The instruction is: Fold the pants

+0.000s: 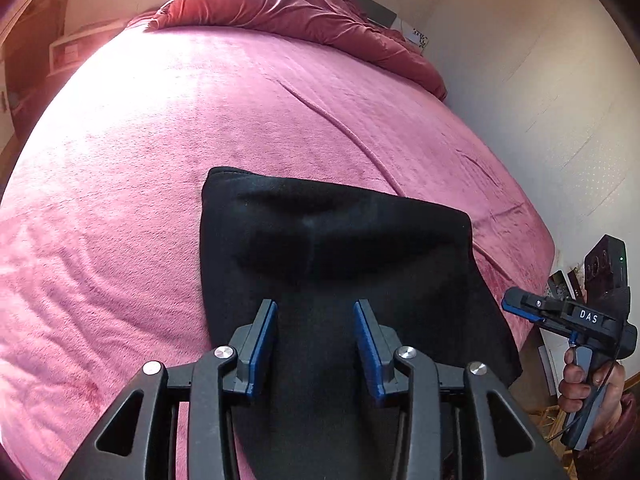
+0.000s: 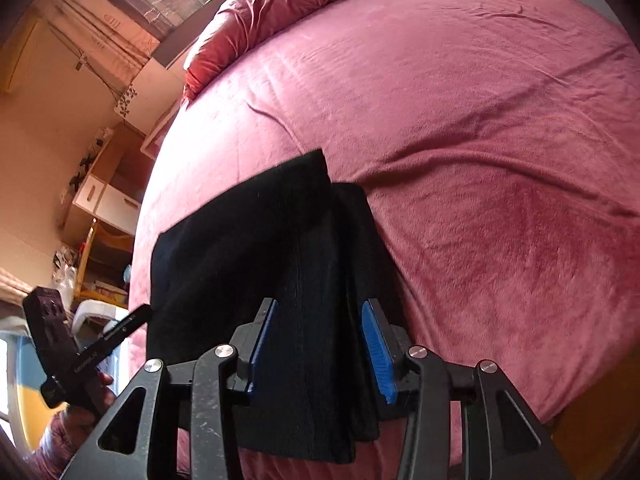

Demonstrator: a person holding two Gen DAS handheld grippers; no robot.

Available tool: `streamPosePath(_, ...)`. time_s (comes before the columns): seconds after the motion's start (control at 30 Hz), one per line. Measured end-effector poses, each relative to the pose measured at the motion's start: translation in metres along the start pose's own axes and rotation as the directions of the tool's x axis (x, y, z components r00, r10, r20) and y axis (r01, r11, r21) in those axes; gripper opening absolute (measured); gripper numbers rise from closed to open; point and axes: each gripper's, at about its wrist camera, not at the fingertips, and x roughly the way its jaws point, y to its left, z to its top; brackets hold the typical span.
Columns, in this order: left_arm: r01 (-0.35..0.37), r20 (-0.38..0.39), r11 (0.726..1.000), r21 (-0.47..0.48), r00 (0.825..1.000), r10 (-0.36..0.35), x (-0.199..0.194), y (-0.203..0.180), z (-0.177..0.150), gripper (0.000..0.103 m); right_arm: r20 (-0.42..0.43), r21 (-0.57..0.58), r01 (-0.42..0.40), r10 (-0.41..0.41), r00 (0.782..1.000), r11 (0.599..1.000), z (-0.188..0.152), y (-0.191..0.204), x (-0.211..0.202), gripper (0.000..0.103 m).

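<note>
My left gripper (image 1: 315,334) points down over the black pants (image 1: 340,264), its blue-padded jaws standing apart with only dark cloth seen between and below them, the pads pressing on nothing. The pants lie as a folded dark slab on the pink blanket (image 1: 160,160) of the bed, and a crumpled red duvet (image 1: 288,12) is bunched at the far end. At the right edge my right hand (image 1: 592,384) holds the right gripper (image 1: 516,300) beside the bed's corner, clear of the pants.

pink fleece blanket (image 1: 200,140), rumpled red duvet (image 1: 288,8), white drawer unit (image 2: 106,196)
</note>
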Motion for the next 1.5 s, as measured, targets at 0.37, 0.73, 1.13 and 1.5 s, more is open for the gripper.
streamPosePath(0.37, -0.066, -0.032, 0.995, 0.071, 0.997, 0.069, 0.005, -0.015, -0.039, 0.040, -0.015, -0.104, 0.272, -0.275, 0.961, 0.957, -0.027, -0.006, 0.022, 0.002)
streamPosePath(0.73, -0.109, 0.022, 0.993, 0.041, 0.994, 0.108, -0.023, -0.005, -0.036, 0.055, 0.016, -0.011, 0.280, -0.280, 0.960, 0.960, -0.030, -0.043, -0.007, 0.009)
streamPosePath(1.13, -0.140, 0.063, 0.990, 0.024, 0.988, 0.139, -0.038, 0.010, -0.036, 0.077, 0.013, -0.028, 0.120, -0.119, 0.993, 0.992, -0.003, -0.026, -0.007, 0.071)
streamPosePath(1.5, -0.115, 0.037, 0.993, 0.010, 0.993, 0.115, -0.027, 0.019, -0.031, 0.084, -0.066, -0.058, 0.078, -0.082, 0.994, 0.995, 0.015, -0.027, 0.022, 0.082)
